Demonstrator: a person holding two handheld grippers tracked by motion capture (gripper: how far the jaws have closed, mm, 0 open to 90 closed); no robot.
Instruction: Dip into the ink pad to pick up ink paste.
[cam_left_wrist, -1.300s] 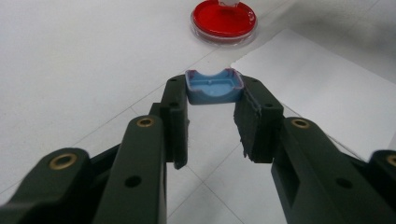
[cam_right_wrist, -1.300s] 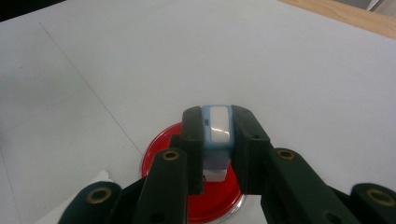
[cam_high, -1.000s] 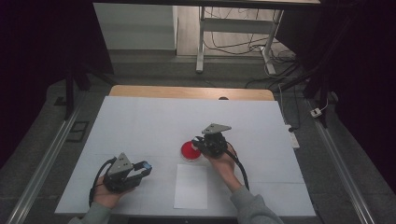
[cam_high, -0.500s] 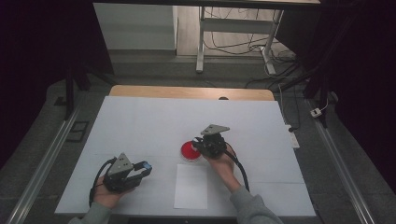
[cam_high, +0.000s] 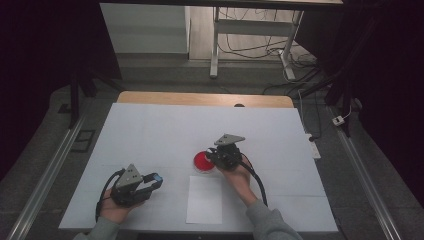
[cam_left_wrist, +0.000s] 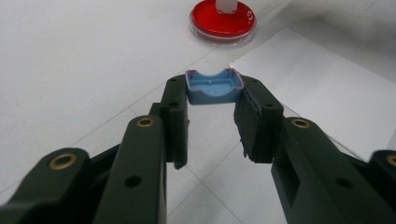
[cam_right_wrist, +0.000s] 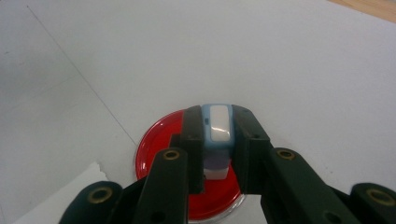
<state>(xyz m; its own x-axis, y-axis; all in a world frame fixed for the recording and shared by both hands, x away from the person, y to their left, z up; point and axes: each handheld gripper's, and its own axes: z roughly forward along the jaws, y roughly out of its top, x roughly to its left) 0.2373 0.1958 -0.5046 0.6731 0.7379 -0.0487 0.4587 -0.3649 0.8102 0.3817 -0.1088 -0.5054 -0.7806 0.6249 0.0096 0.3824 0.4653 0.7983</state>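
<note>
White paper-covered table (cam_high: 150, 135), nothing's budged lately: right gripper (cam_right_wrist: 217, 140) stays clamped on a pale blue-and-white stamp block (cam_right_wrist: 218, 126) over the round red ink dish (cam_right_wrist: 159, 144); left gripper (cam_left_wrist: 212, 93) pinches a small blue plastic cap (cam_left_wrist: 214, 87). Inking looks underway.

Glossy red plastic dish (cam_right_wrist: 187, 186); matt white paper sheet (cam_high: 205, 199); smooth blue plastic cap (cam_left_wrist: 214, 87).
</note>
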